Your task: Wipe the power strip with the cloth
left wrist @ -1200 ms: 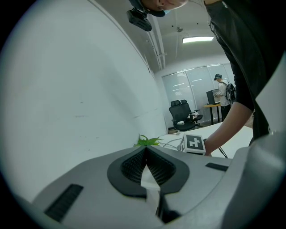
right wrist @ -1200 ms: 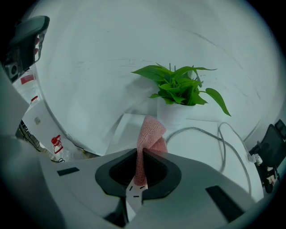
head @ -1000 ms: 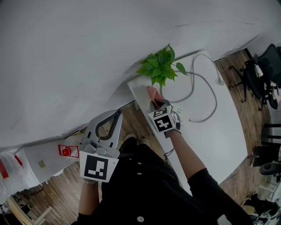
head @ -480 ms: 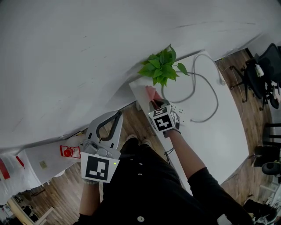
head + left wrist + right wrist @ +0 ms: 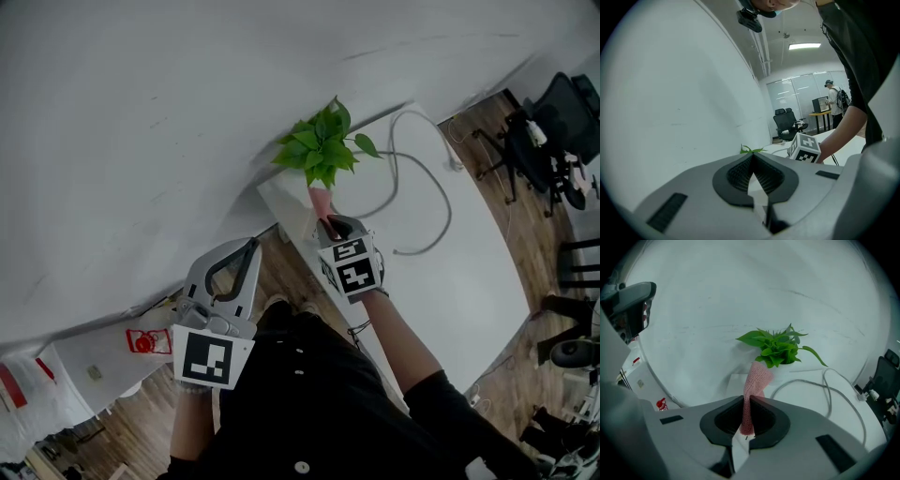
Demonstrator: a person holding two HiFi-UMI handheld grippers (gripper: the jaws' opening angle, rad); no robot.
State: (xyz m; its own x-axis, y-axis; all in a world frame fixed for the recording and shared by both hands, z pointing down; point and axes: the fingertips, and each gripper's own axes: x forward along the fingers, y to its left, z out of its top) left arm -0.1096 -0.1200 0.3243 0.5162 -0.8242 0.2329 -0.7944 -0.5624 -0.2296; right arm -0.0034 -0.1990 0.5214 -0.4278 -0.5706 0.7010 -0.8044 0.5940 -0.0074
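White tabletop [image 5: 469, 272] beside a bare wall [image 5: 187, 112] is hosting the work. On it, the right gripper [image 5: 746, 400] is pinching the soft, light, floppy pink cloth [image 5: 757, 376] by one end, jaws closed on it. Off the table, the left gripper [image 5: 752, 157] is idling closed and empty. Probably the power strip is lying hidden beneath the right gripper, and only a grey cable [image 5: 802, 380] is showing.

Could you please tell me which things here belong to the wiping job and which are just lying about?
For the job: pink cloth, clamped in the right hand-held gripper; grey cable, perhaps the power strip's, though the strip itself isn't clearly visible.
Lying about: green plant; office chair; left hand-held gripper, shut, holding nothing.
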